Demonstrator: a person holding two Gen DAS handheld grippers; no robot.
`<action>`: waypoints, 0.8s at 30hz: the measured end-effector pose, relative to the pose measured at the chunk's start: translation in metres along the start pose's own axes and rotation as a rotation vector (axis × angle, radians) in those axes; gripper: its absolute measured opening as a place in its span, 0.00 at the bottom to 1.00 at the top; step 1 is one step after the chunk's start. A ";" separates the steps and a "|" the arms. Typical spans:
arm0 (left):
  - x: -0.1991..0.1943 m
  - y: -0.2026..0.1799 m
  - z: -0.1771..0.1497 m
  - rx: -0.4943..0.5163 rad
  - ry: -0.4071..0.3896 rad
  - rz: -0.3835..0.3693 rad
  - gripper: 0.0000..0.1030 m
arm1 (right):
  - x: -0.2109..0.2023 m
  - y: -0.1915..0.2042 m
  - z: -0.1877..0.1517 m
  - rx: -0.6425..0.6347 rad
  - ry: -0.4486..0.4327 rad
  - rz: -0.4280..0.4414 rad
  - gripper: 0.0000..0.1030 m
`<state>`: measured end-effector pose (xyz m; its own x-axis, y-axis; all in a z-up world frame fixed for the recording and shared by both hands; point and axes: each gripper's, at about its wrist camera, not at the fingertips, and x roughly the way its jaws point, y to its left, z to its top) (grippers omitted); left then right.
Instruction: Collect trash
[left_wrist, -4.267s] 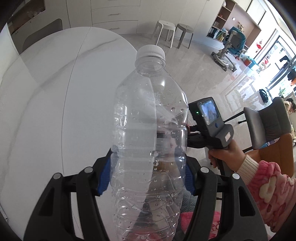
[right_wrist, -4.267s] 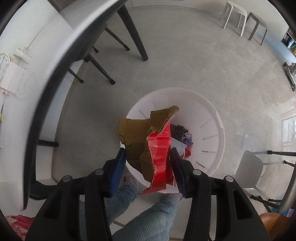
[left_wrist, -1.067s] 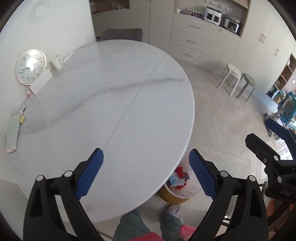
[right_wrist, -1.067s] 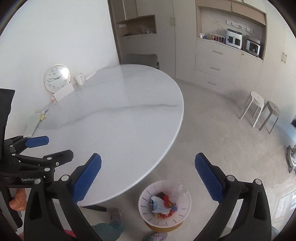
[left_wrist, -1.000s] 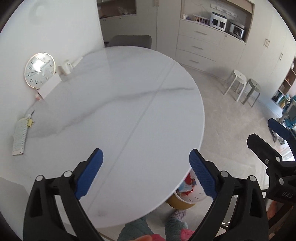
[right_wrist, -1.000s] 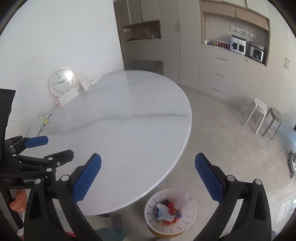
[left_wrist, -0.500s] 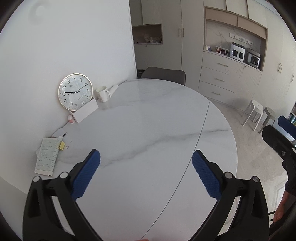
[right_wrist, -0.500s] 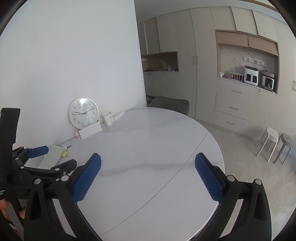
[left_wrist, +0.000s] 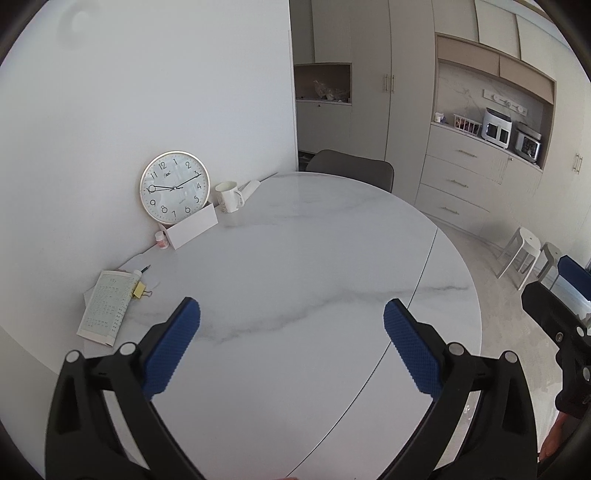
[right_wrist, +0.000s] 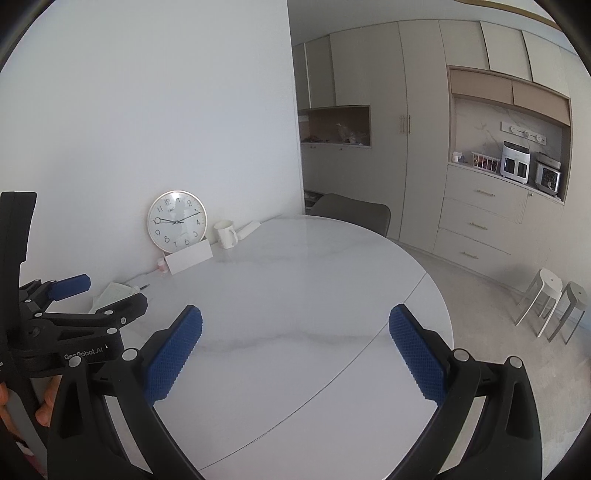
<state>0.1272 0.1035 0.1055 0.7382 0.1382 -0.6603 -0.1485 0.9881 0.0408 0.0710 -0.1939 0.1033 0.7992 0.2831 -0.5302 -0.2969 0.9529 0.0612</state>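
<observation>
My left gripper (left_wrist: 291, 321) is open and empty, held above the near part of the round white marble table (left_wrist: 314, 266). My right gripper (right_wrist: 295, 328) is open and empty too, above the same table (right_wrist: 306, 280). The left gripper also shows at the left edge of the right wrist view (right_wrist: 74, 299), and the right one at the right edge of the left wrist view (left_wrist: 554, 295). No loose trash shows on the table. The trash bin is out of view.
Against the wall at the table's far left stand a round clock (left_wrist: 174, 187), a white mug (left_wrist: 228, 196), a white box (left_wrist: 192, 226) and a small bottle (left_wrist: 161, 240). A booklet (left_wrist: 107, 308) with a yellow clip lies nearer. A grey chair (left_wrist: 351, 171), cabinets and two stools (left_wrist: 524, 254) stand behind.
Both grippers have tilted up from looking down at the table edge, floor and filled bin to looking level across the table. The bin has left both views. Both stay open and empty.
</observation>
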 end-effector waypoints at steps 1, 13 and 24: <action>-0.001 -0.002 -0.001 -0.002 0.001 0.000 0.93 | 0.000 -0.004 0.001 -0.003 0.001 0.004 0.98; 0.002 -0.022 -0.009 -0.031 0.018 0.069 0.93 | 0.013 -0.033 -0.001 -0.011 0.029 0.040 0.98; 0.001 -0.034 -0.011 -0.022 0.032 0.088 0.93 | 0.018 -0.041 0.000 -0.008 0.036 0.063 0.98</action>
<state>0.1261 0.0697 0.0955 0.7004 0.2216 -0.6784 -0.2260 0.9705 0.0837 0.0972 -0.2283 0.0913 0.7595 0.3386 -0.5555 -0.3503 0.9324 0.0893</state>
